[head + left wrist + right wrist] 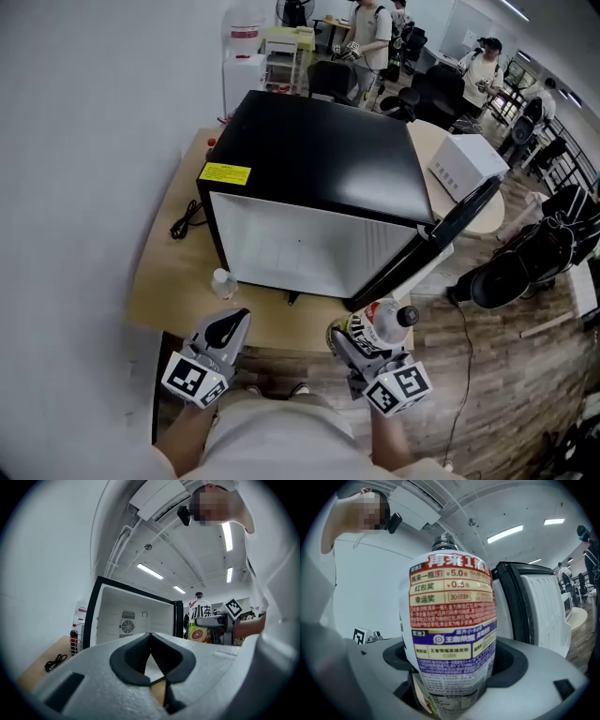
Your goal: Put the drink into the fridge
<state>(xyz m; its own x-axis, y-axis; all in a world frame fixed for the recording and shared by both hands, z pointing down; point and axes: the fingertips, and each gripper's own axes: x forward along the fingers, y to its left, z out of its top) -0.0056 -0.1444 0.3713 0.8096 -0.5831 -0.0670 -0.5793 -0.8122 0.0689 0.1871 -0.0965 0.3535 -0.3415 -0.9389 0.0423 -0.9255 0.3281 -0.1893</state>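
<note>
Between the jaws of the right gripper (361, 339) stands the bottle (382, 323), clamped low on its body with its dark cap pointing away from the person. It is outside the fridge (319, 159), just short of the open door (445, 230). The right gripper view fills with the bottle's (450, 634) red and purple label, the dark pads of the right gripper (454, 672) pressed against both its sides. Past it to the right is the door's (543, 611) black rim and ribbed white lining, detail the head view shows only edge-on. The left gripper (234, 323) is held level with the right one, well to its left. Its own view shows the left gripper (151, 651) with the jaws brought together at their tips and nothing between them. Only that view looks into the fridge's (136, 616) white inside, where a round vent (127, 626) sits on the back wall, and it catches the bottle (201, 618) off to the right. The head view alone shows a small clear bottle (223, 283) on the table (164, 281) just ahead of the left gripper, and a black cable (187, 220) farther ahead.
</note>
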